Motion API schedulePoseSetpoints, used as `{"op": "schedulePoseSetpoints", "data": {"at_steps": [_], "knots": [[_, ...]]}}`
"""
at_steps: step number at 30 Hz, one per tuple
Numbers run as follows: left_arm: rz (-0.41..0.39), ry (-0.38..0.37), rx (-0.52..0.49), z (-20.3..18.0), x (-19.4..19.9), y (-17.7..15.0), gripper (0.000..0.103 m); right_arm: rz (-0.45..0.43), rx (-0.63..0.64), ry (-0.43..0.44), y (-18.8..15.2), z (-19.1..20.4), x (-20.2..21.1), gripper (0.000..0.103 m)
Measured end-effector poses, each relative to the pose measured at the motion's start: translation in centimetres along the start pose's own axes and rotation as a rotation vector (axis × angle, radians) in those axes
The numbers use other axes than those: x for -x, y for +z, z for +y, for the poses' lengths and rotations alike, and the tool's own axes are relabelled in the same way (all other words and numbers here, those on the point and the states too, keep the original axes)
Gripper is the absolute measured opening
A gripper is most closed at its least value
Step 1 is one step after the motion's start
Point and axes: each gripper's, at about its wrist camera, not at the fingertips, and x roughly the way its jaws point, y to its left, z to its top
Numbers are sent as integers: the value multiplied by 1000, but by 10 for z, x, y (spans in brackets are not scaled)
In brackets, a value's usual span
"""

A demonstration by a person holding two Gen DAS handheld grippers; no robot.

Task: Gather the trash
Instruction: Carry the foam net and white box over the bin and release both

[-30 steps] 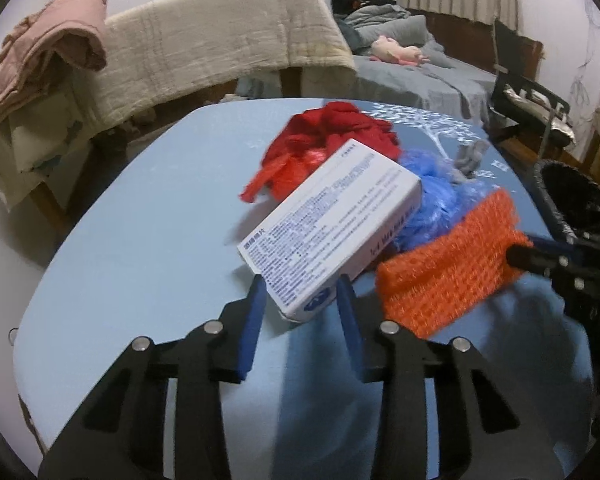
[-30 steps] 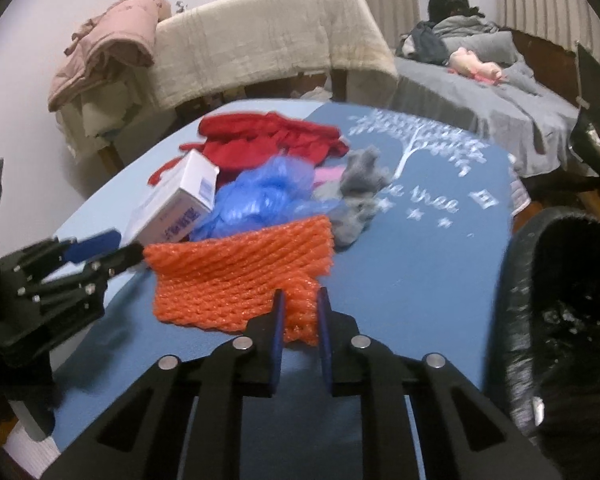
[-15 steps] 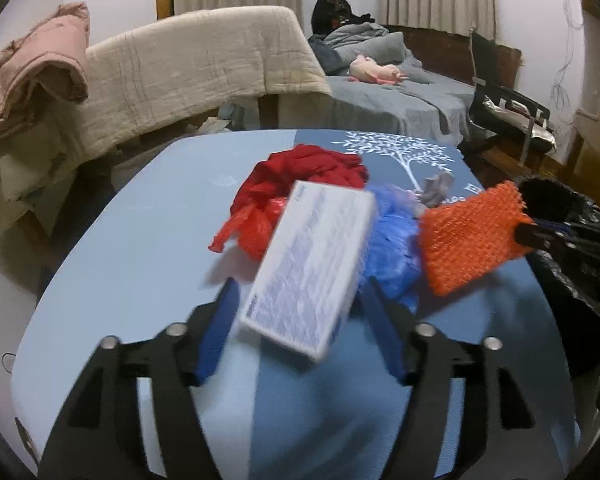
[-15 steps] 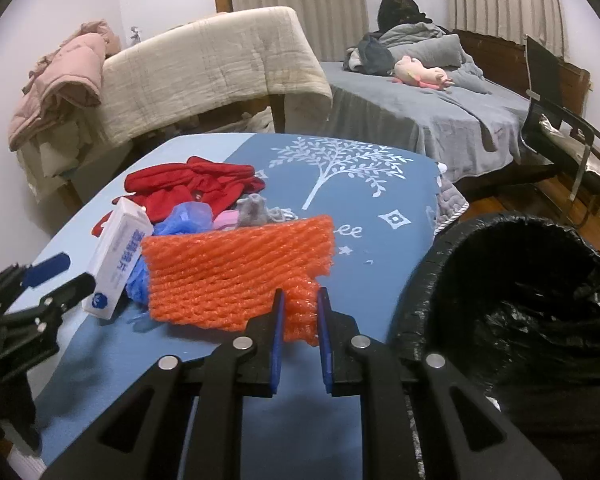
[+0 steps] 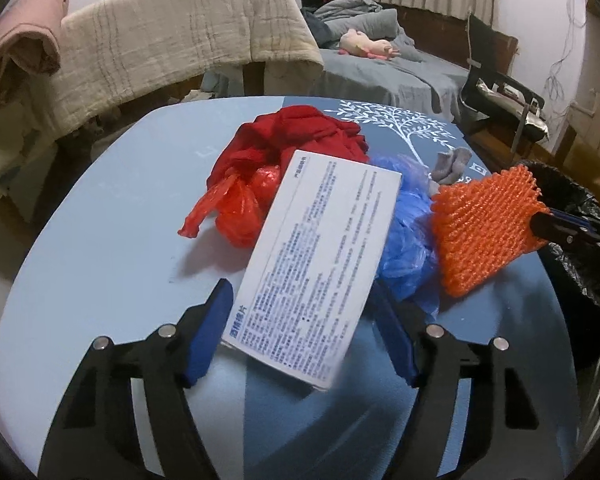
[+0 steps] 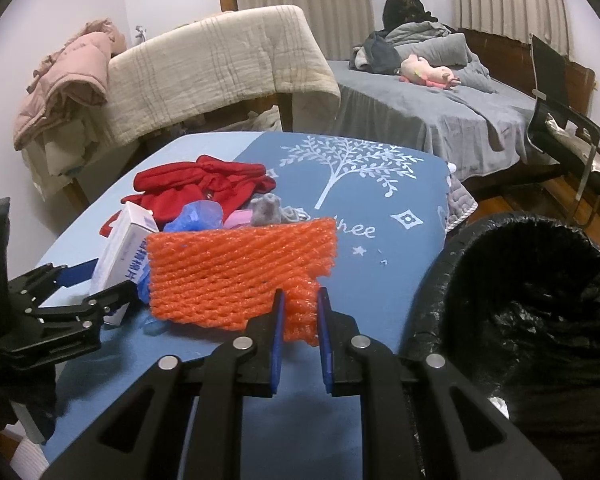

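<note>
**Foam net held beside the bin, box held in the left tool**

The orange foam net (image 6: 240,276) is pinched at its lower right corner by the right tool (image 6: 299,312), whose jaws stand narrow on a bunched fold of the mesh. In the right wrist view the net hangs across the middle of the frame, clear of the blue surface (image 6: 380,276), with the black-lined trash bin (image 6: 540,300) open at the right edge. The net is judged light, soft and springy; a corner or a gathered fold is the sensible place to hold it, since a flat pinch on open mesh could slip or tear.

The white carton box (image 5: 320,264) sits at the centre of the left wrist view, tilted, between the widely spread pads of the left tool (image 5: 300,332). Its narrow sides appear to be gripped, and it appears lifted. It is judged light and stiff, crushable if squeezed hard.

Left on the surface, toward the upper middle of that view, are a red plastic bag (image 5: 236,208), a red cloth (image 5: 300,132), a crumpled blue bag (image 5: 408,240) and a grey rag (image 5: 452,164).
</note>
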Motion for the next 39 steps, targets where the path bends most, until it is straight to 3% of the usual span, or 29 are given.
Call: {"op": "schedulePoseSetpoints", "data": {"at_steps": [15, 16, 18, 19, 24, 26, 27, 28, 31, 39], "knots": [[-165, -34, 16, -25, 53, 22, 61, -100, -8, 18, 19, -2, 35, 15], [-170, -34, 16, -26, 54, 23, 54, -108, -10, 16, 20, -4, 38, 15], [-168, -54, 20, -29, 55, 28, 15, -124, -16, 10, 23, -8, 44, 15], [-162, -72, 33, -28, 54, 29, 2, -129, -18, 8, 23, -10, 46, 15], [-76, -85, 40, -32, 34, 23, 9, -124, -32, -1, 20, -18, 46, 15], [-62, -60, 37, -34, 32, 18, 27, -114, -35, 1, 17, -19, 44, 15], [-64, -40, 37, -35, 33, 15, 46, -108, -37, 5, 15, -19, 43, 15], [-72, -30, 37, -34, 35, 12, 56, -105, -38, 7, 15, -19, 42, 15], [-74, -1, 38, -32, 34, 7, 69, -95, -37, 13, 13, -18, 37, 15], [7, -26, 106, -20, 4, -1, 76, -84, -32, 19, 10, -14, 33, 15]]}}
